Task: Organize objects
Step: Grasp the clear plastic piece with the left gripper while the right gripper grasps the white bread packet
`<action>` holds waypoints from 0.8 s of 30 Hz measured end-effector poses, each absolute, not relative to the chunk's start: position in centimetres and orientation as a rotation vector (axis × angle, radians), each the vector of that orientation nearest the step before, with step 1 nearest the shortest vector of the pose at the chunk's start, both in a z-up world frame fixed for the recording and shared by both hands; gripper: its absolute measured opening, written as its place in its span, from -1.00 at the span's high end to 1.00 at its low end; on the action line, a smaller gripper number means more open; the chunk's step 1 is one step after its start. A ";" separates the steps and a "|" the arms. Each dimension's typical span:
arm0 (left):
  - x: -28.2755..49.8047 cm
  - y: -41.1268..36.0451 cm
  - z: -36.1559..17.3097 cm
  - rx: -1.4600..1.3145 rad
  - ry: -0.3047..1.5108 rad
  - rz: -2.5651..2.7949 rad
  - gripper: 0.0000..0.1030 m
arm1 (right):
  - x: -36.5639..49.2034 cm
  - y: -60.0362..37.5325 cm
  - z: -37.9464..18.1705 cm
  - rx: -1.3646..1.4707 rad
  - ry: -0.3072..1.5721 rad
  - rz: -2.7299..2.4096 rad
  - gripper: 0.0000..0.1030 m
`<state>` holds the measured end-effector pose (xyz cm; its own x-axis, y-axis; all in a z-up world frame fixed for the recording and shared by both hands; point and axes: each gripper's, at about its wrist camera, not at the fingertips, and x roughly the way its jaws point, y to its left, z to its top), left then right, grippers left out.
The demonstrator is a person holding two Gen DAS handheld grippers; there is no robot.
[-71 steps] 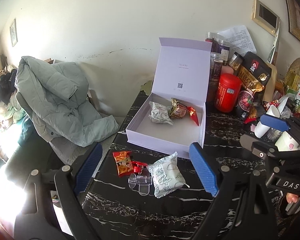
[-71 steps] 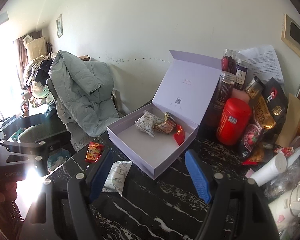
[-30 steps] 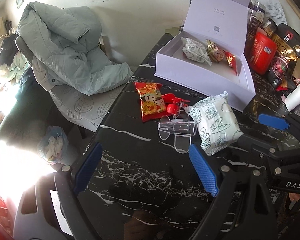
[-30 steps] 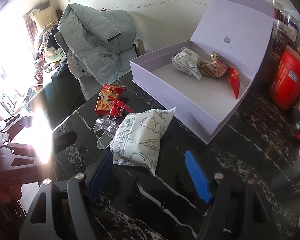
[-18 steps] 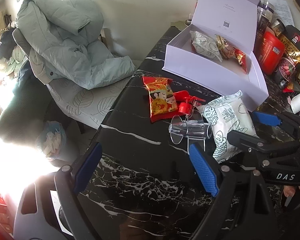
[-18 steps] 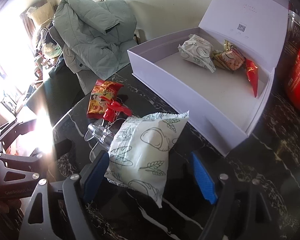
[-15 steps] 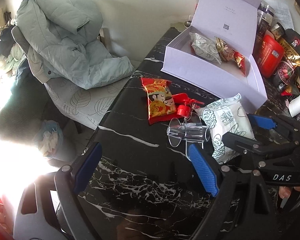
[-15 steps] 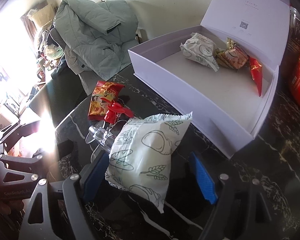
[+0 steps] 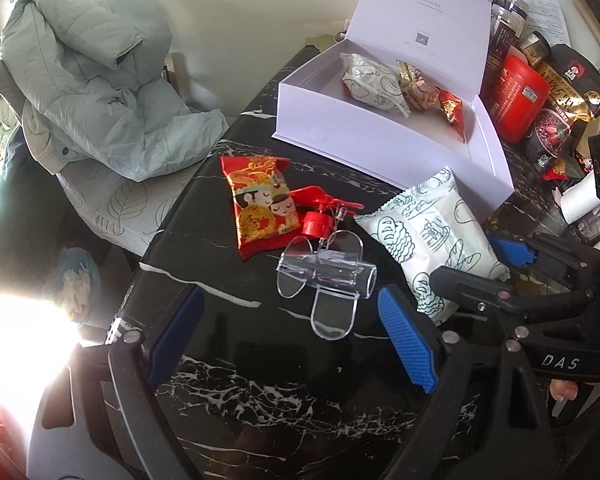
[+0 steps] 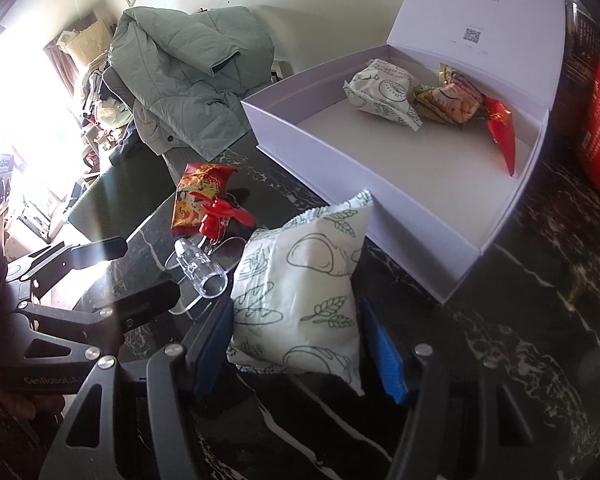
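Observation:
A white snack packet [image 10: 300, 292] with line drawings lies on the black marble table [image 10: 520, 340]. It sits between the jaws of my right gripper [image 10: 300, 340], which are closing, and both blue pads [image 10: 384, 356] touch its sides. The left wrist view shows the same packet [image 9: 432, 224] with the right gripper [image 9: 484, 264] on it. My left gripper [image 9: 290, 300] is open just short of a clear plastic holder [image 9: 328, 276]. Beyond the holder lie a small red fan [image 9: 320, 216] and a red snack packet [image 9: 256, 204]. The open white box [image 9: 380, 140] holds three snack packets.
A red canister [image 9: 520, 96], jars and dark snack bags crowd the table's far right, beside a paper cup [image 9: 580, 200]. A grey-green jacket [image 9: 92, 92] hangs over a chair past the table's left edge. The left gripper [image 10: 136, 276] shows beside the holder [image 10: 200, 268].
Both grippers have come down and closer to the table. The right jaws have narrowed onto the white packet. The left gripper has stayed open and neared the clear holder.

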<state>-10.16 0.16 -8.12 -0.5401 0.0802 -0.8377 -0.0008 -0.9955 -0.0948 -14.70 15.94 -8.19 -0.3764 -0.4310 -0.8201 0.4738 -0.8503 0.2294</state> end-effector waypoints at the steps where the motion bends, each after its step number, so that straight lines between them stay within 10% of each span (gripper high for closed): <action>1: -10.3 0.4 -8.2 -1.480 -0.130 2.706 -0.71 | -14.7 16.2 -8.2 1.314 0.054 -2.232 -0.28; 24: -12.9 0.7 -10.5 -1.440 -0.113 2.612 -0.69 | -14.8 15.4 -9.5 1.300 0.169 -2.195 -0.49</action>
